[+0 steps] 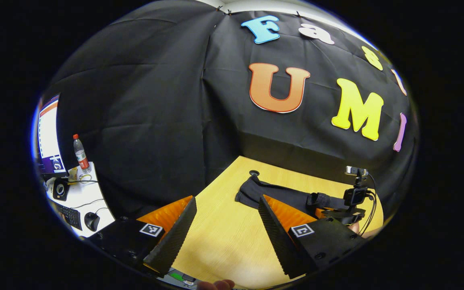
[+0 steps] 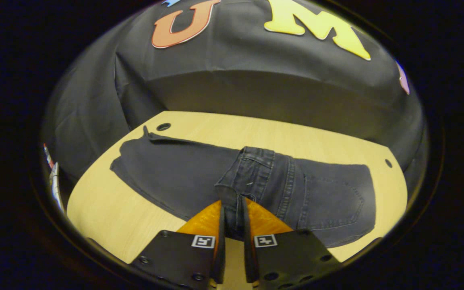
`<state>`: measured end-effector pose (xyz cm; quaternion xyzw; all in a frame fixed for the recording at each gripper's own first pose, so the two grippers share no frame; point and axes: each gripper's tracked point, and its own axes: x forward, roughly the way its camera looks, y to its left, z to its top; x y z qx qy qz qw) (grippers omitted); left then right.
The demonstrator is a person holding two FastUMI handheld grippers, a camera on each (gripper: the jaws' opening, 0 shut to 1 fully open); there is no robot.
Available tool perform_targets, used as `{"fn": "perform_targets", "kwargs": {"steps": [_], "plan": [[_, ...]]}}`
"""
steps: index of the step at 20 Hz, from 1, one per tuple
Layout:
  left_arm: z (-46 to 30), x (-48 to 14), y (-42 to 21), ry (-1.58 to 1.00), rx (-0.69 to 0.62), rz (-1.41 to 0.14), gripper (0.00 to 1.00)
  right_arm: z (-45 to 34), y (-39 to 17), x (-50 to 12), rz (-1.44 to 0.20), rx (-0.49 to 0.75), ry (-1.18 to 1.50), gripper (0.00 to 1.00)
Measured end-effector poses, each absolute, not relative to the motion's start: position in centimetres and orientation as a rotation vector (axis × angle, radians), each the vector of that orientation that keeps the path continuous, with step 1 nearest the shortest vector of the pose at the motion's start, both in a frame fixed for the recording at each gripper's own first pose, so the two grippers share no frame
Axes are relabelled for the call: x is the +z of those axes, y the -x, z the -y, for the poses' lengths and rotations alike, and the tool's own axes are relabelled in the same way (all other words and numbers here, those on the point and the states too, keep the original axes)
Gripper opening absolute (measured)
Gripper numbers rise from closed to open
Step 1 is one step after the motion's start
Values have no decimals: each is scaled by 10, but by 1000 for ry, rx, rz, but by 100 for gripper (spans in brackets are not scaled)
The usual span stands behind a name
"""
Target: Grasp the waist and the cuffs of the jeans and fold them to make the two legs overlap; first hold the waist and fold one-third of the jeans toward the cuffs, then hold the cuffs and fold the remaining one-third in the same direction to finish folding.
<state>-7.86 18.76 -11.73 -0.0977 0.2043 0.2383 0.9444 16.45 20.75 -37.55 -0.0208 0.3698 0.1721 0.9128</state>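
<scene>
Jeans are laid flat on the wooden table, waist folded over toward the cuffs. Waistband is pinched by the right gripper. Left gripper is held above the table, fingers spread.

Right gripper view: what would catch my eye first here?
Dark jeans lie across the pale wooden table, their waist folded over toward the legs. The right gripper is clamped on the waistband at the near edge. In the left gripper view, the left gripper hangs open above bare table.
</scene>
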Motion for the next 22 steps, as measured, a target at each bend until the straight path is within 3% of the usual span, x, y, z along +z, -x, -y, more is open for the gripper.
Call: {"fn": "perform_targets", "kwargs": {"steps": [2,6,7,10,12,14,15,16,18,19,22], "plan": [[-183,-118,77,197,476,-423,99,-216,-162,-369,-745,389,38,29],[-177,-120,72,208,456,-427,99,-221,-138,-327,-720,480,-47,86],[-175,-120,69,215,448,-424,100,-213,-135,-309,-690,489,-53,91],[-170,-129,58,261,422,-431,99,-181,-121,-255,-601,492,-57,99],[-167,-136,47,291,404,-431,99,-159,-113,-213,-544,482,-67,94],[-161,-147,34,338,355,-430,99,-138,-99,-174,-494,487,-72,99],[-157,-155,26,386,327,-433,99,-124,-93,-156,-472,488,-60,94],[-153,-166,17,449,304,-447,99,-114,-86,-143,-462,494,-52,99],[-150,-187,-1,565,293,-474,99,-93,-73,-120,-461,509,-58,94],[-150,-199,-10,627,286,-485,99,-78,-69,-112,-459,501,-57,99],[-144,-225,-43,927,270,-493,99,-34,-63,-101,-461,451,-24,99]]}}
